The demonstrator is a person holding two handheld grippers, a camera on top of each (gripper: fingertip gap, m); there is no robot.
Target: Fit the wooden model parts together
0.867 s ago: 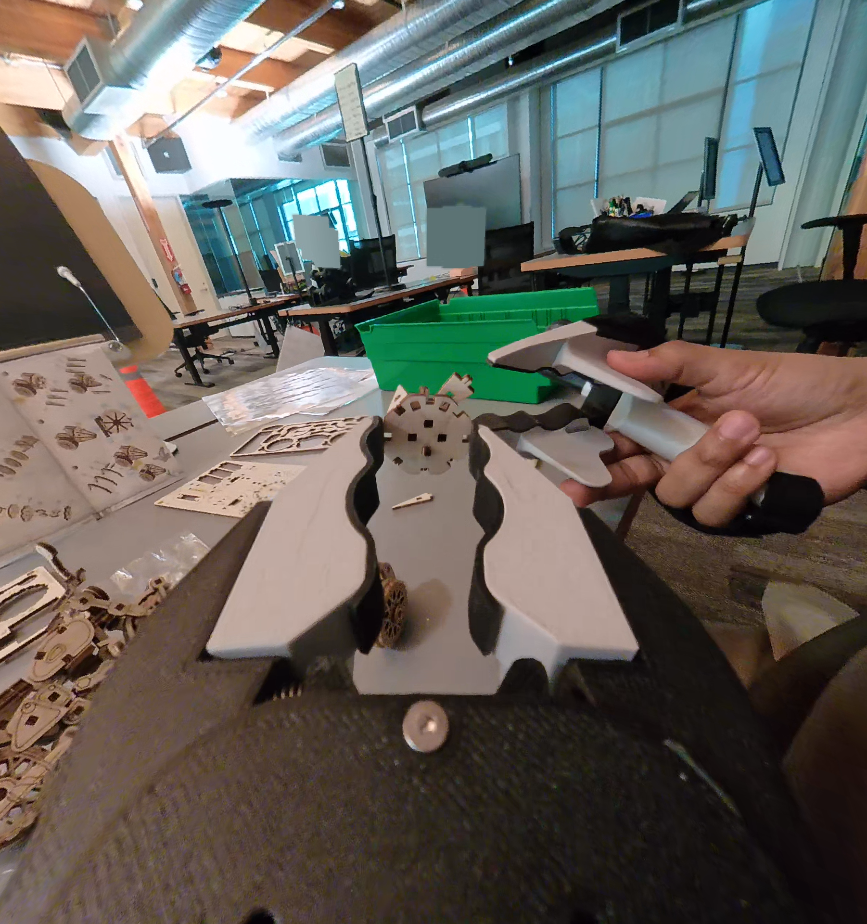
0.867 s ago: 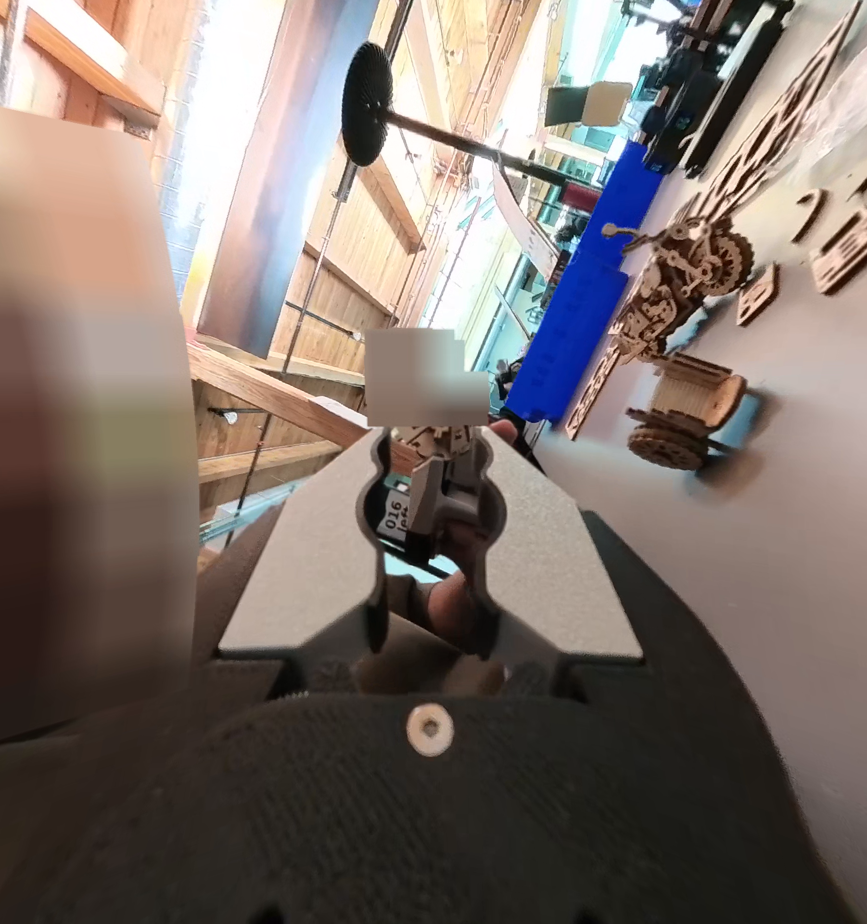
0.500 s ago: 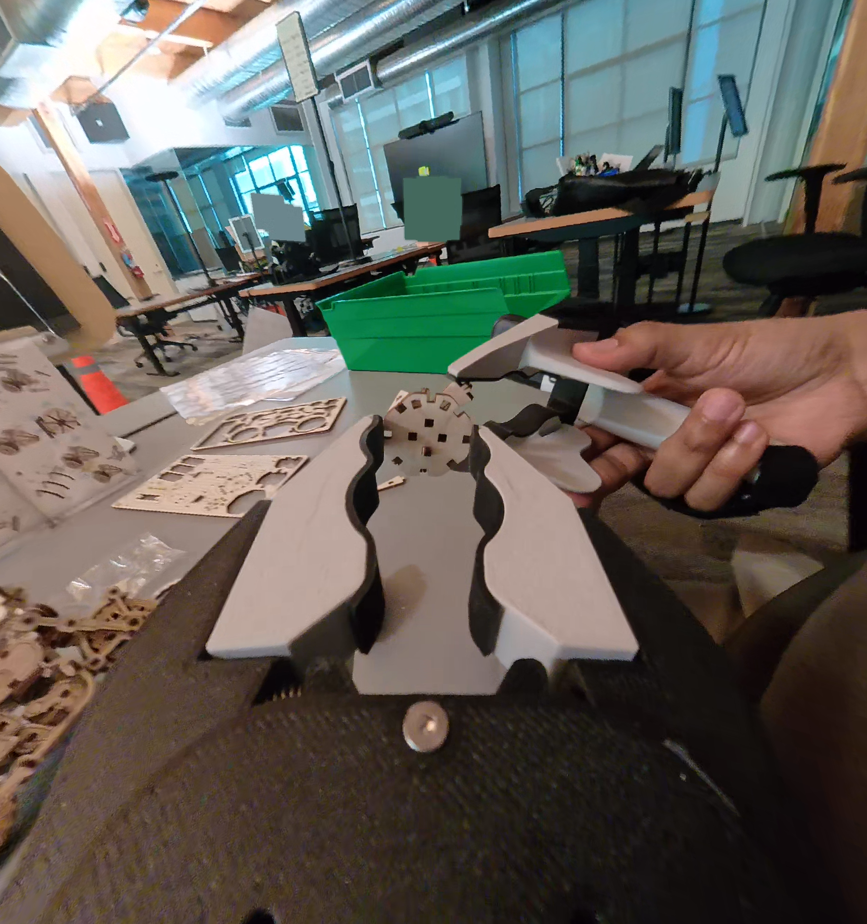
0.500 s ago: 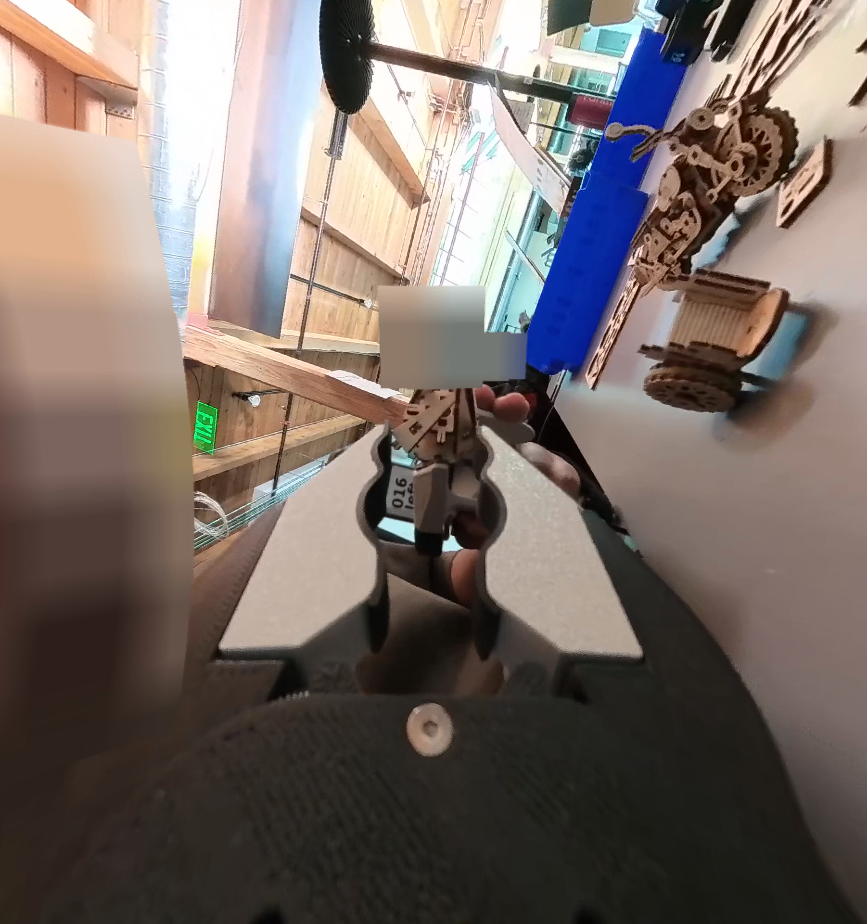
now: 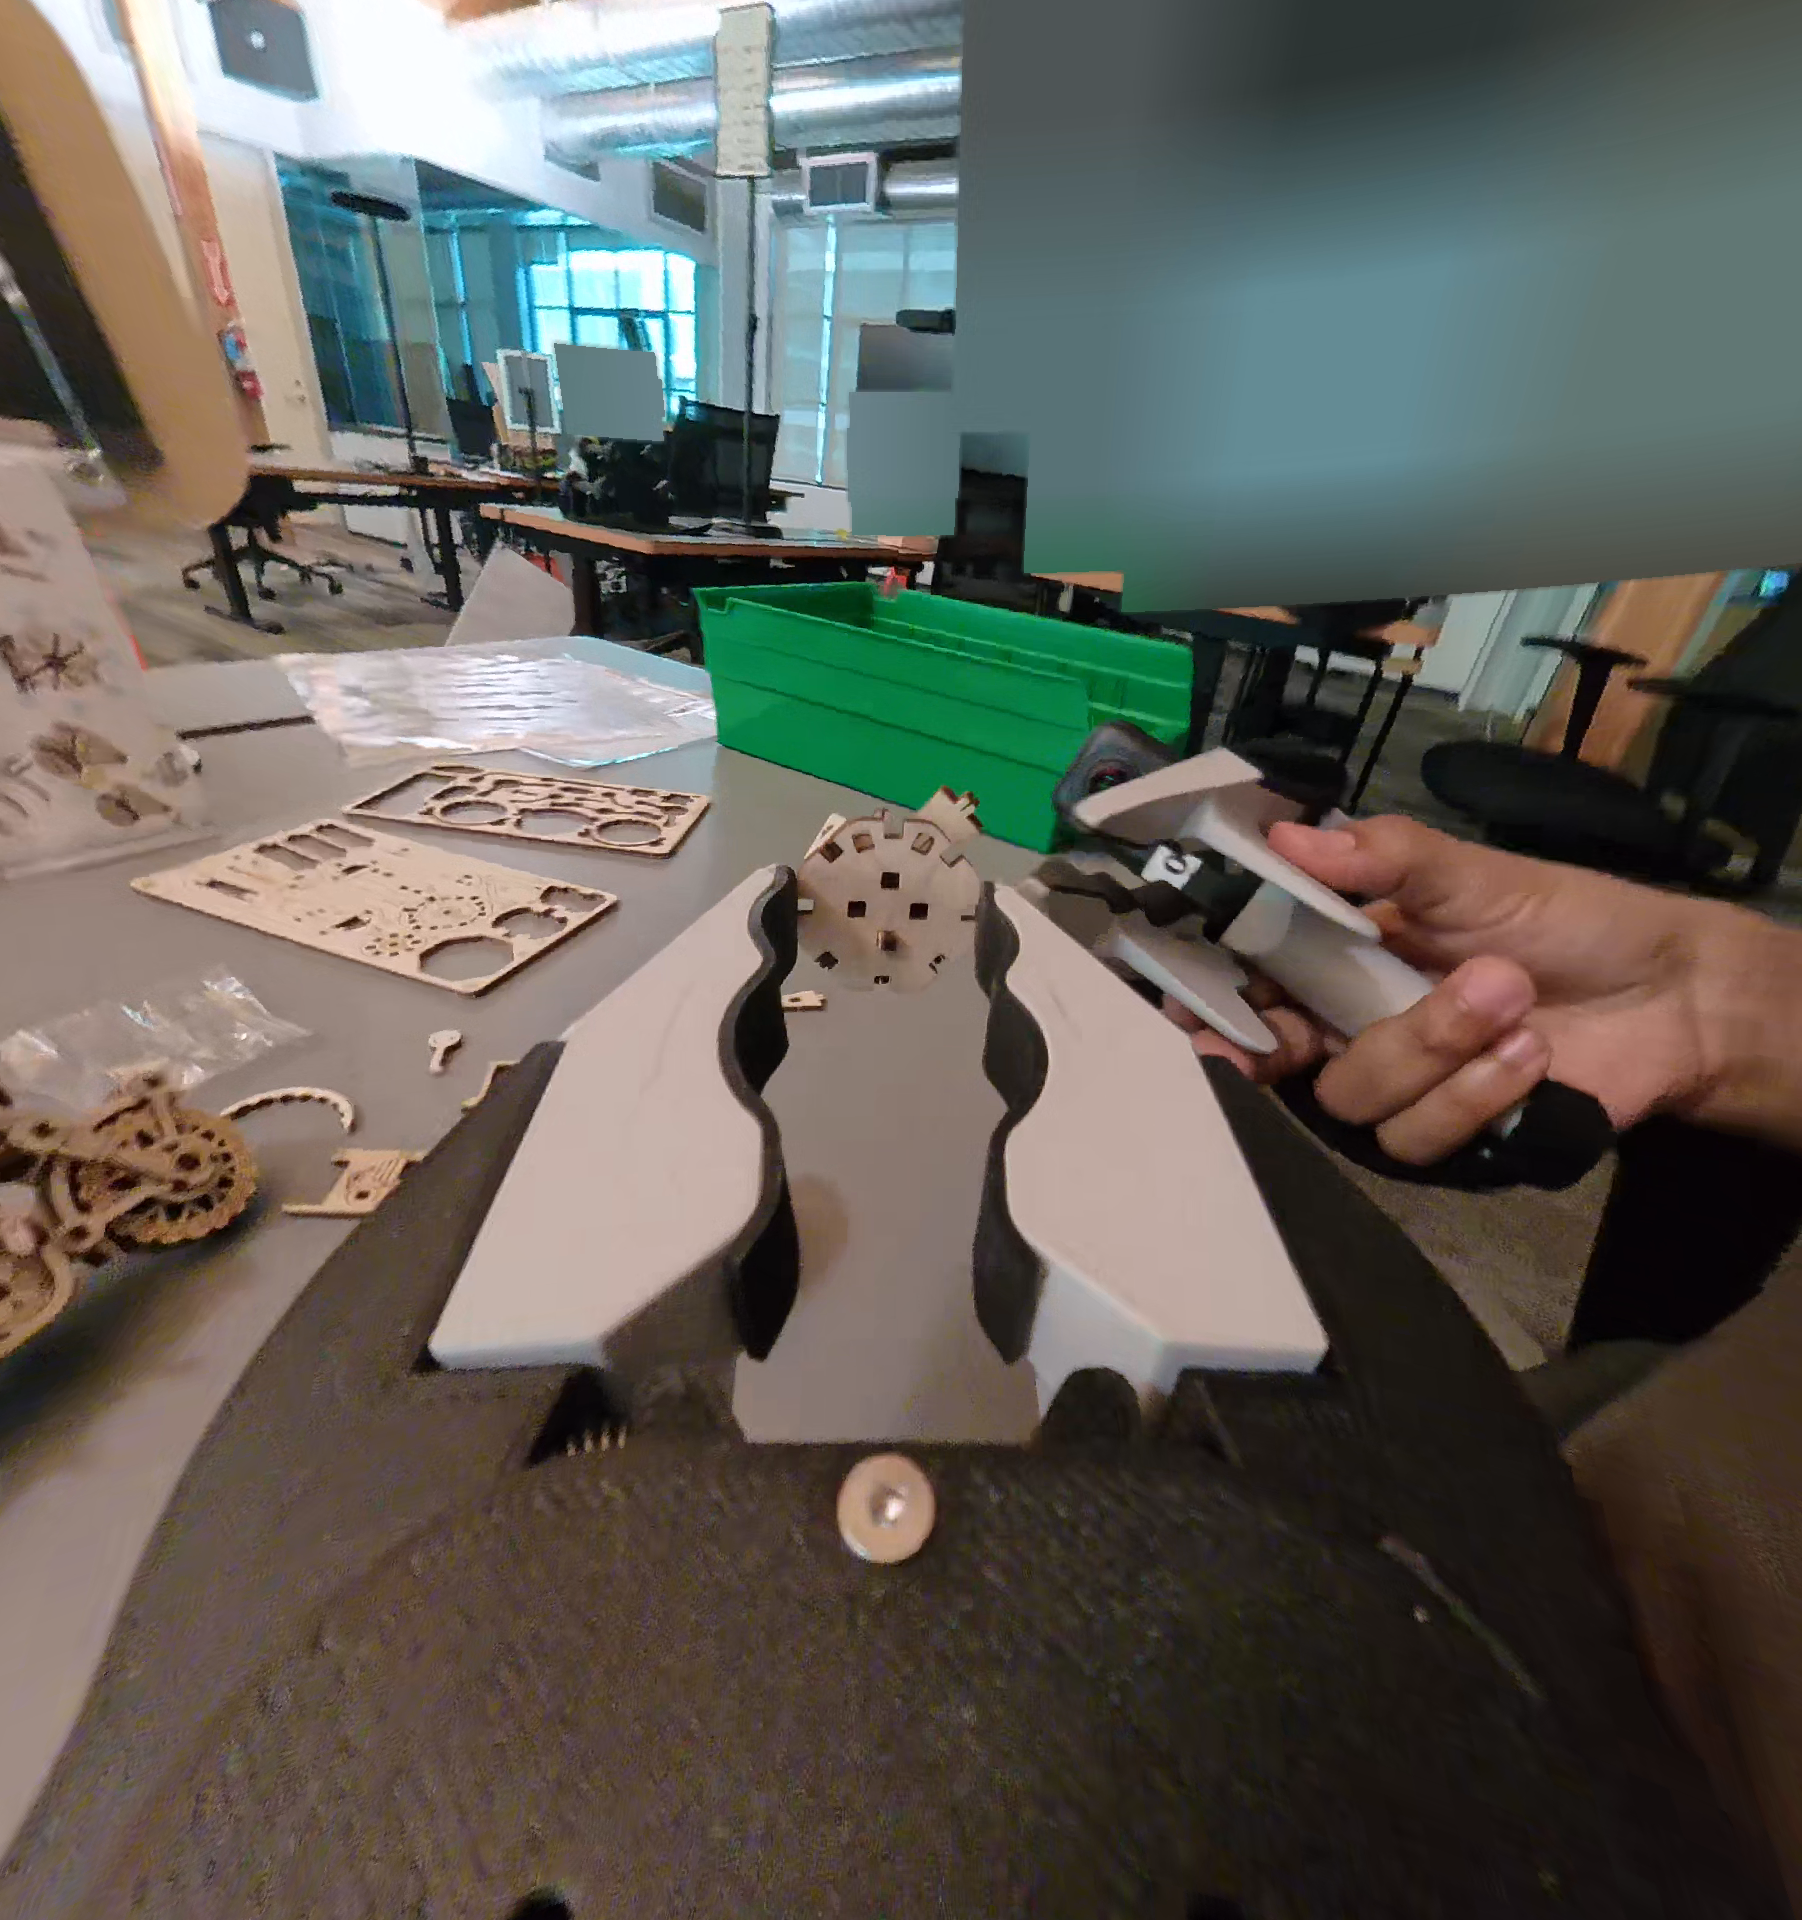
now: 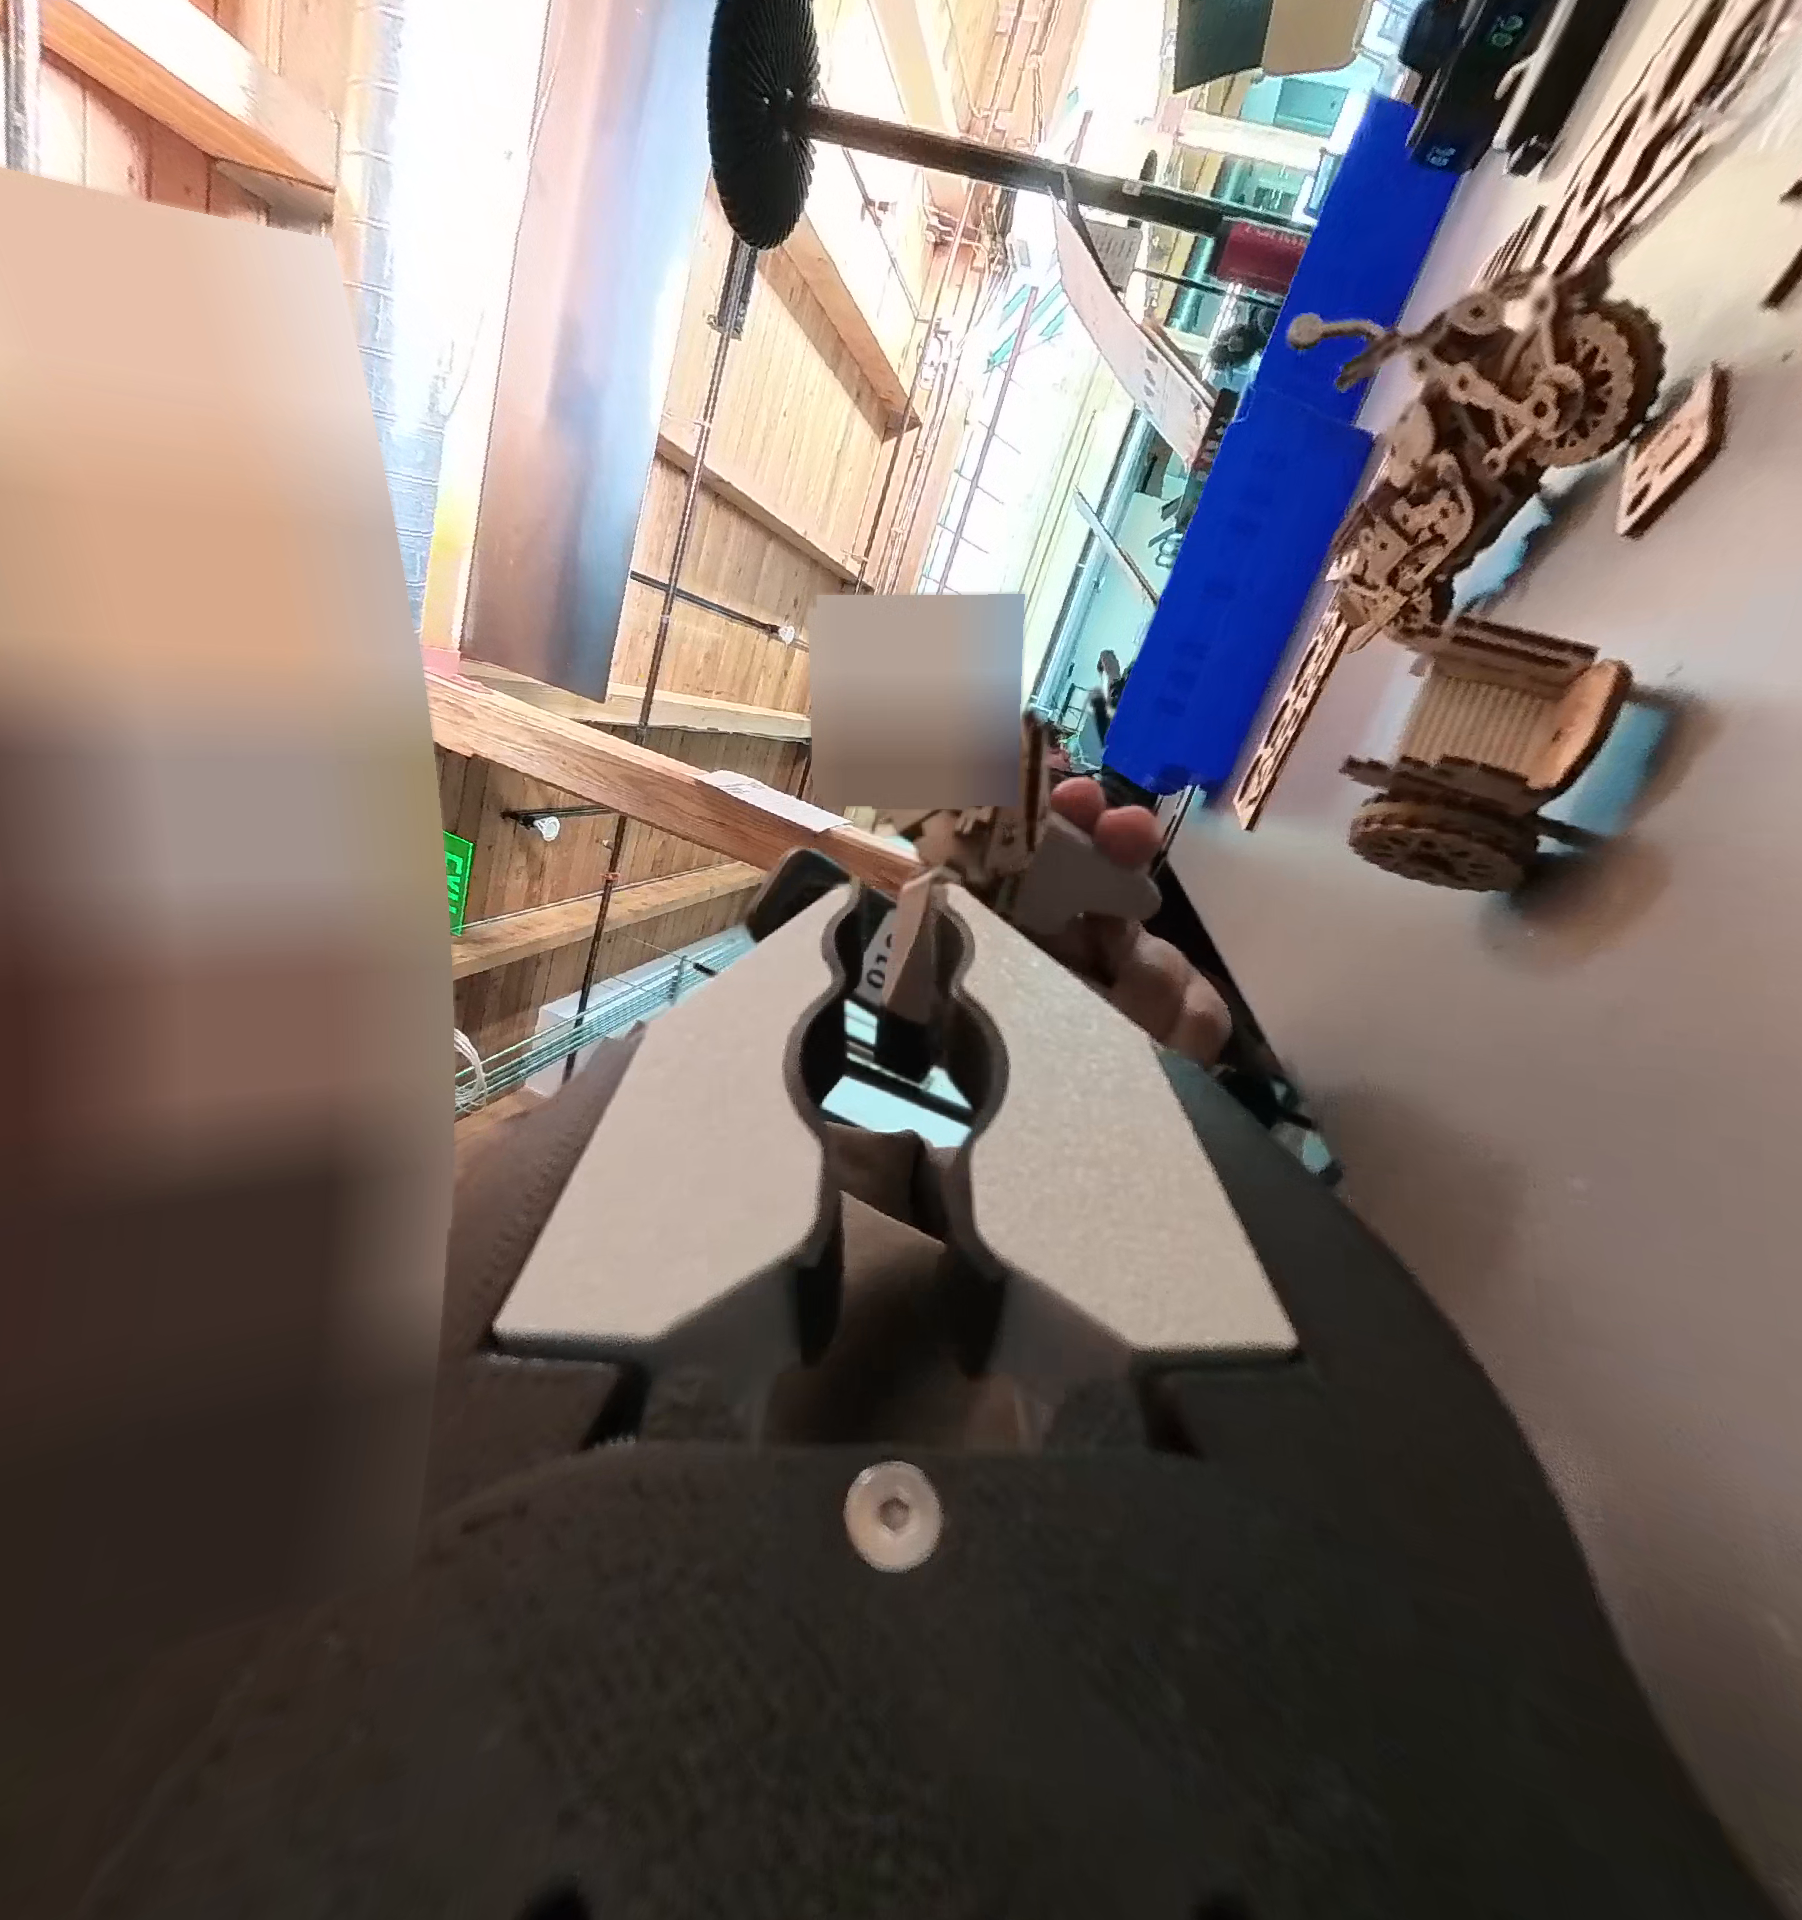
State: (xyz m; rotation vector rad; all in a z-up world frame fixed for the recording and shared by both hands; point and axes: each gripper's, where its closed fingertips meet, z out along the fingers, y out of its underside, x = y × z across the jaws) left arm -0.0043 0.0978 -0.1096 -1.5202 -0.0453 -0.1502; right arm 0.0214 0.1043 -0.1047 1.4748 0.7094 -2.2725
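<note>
Your left claw (image 5: 881, 925) is clenched on the wooden disc (image 5: 886, 914) at its tips, 12 o'clock in its view. It looks thin, light and brittle: grip the rim. Your right claw (image 6: 902, 914) looks nearly closed; contents unclear

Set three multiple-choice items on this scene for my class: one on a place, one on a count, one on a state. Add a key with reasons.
1. Where is the green bin?
A. on the floor
B. on the table, beyond the wooden disc
C. on a chair

2. How many cut-out wooden sheets lie flat on the table in the left wrist view?
A. two
B. four
C. none

3. What is the left claw doing?
A. open, empty
B. shut on a plastic bag
C. shut on the wooden disc

Key:
1 B, it stands at the table's far edge.
2 A, they lie side by side.
3 C, the disc sits between its tips.
</note>
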